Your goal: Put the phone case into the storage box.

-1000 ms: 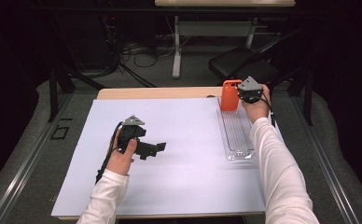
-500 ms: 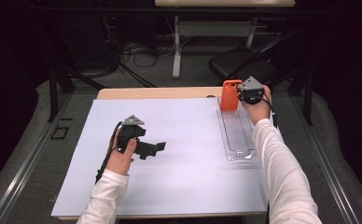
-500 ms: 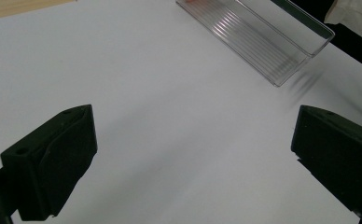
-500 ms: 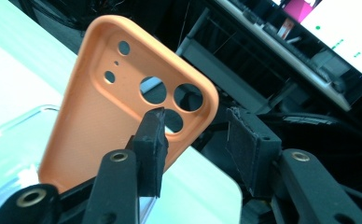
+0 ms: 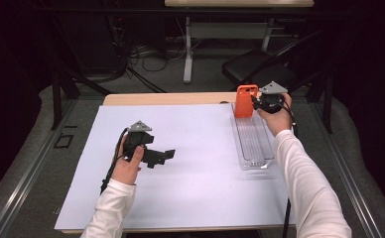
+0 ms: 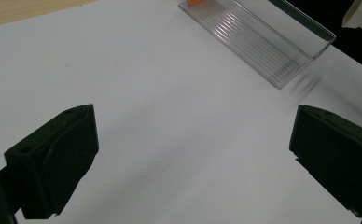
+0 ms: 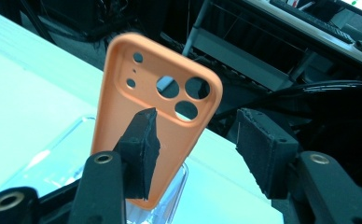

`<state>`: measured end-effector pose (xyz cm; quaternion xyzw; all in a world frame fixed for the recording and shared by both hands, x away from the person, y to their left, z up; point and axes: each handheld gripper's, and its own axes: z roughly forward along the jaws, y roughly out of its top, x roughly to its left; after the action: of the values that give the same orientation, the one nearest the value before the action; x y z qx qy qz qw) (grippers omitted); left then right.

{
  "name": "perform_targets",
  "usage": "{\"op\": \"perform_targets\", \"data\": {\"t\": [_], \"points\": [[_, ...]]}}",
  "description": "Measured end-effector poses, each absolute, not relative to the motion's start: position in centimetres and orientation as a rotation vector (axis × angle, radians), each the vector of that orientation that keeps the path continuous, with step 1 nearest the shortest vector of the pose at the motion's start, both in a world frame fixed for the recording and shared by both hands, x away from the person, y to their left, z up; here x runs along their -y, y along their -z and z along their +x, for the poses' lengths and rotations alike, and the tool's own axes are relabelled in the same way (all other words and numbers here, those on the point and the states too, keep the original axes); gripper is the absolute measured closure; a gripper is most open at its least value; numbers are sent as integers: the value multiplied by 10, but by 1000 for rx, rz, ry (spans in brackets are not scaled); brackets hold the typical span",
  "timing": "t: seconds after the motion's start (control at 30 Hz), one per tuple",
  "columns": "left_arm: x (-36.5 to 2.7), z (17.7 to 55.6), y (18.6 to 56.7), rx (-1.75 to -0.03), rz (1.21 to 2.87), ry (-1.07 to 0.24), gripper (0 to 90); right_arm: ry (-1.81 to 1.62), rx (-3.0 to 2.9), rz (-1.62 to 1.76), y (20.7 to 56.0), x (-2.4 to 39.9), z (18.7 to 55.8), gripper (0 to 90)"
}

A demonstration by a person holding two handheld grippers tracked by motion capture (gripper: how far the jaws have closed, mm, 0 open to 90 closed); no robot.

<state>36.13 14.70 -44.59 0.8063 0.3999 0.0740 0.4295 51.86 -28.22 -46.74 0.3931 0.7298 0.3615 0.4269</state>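
An orange phone case (image 5: pixel 245 101) stands upright in the far end of a clear plastic tray (image 5: pixel 252 141). My right gripper (image 5: pixel 256 103) is right beside it, on its right. In the right gripper view the case (image 7: pixel 170 135) shows its camera cut-outs and partly sits between the jaws. The left pad overlaps it and the right pad stands clear, so my right gripper (image 7: pixel 198 144) is open; its jaws have just been opening. My left gripper (image 5: pixel 168 154) rests open over the white sheet (image 5: pixel 200 188), nothing between its jaws (image 6: pixel 193 158).
The tray (image 6: pixel 263 37) lies lengthwise along the sheet's right side, bare apart from the case. A wooden table edge (image 5: pixel 170 98) shows beyond the sheet. Chairs, desk legs and cables fill the dark floor behind.
The right gripper's jaws have spread apart at the case, which stays upright in the tray. The left hand has held still.
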Motion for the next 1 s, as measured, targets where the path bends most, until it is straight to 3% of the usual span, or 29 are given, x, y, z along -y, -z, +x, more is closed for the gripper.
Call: {"op": "perform_targets", "data": {"t": [0.3,0.43,0.67,1.0], "points": [[-146,364,445,-976,1999,-161,26,-969,-1792,1060,458,278,514,373],[-144,364,444,-962,2008,-166,151,-994,-1784,1119,455,277,513,307],[-147,365,444,-992,1995,-179,152,-1033,-1744,1227,450,278,513,166],[-148,365,444,-994,1991,-177,152,-1107,-1772,1299,446,273,508,132]]}}
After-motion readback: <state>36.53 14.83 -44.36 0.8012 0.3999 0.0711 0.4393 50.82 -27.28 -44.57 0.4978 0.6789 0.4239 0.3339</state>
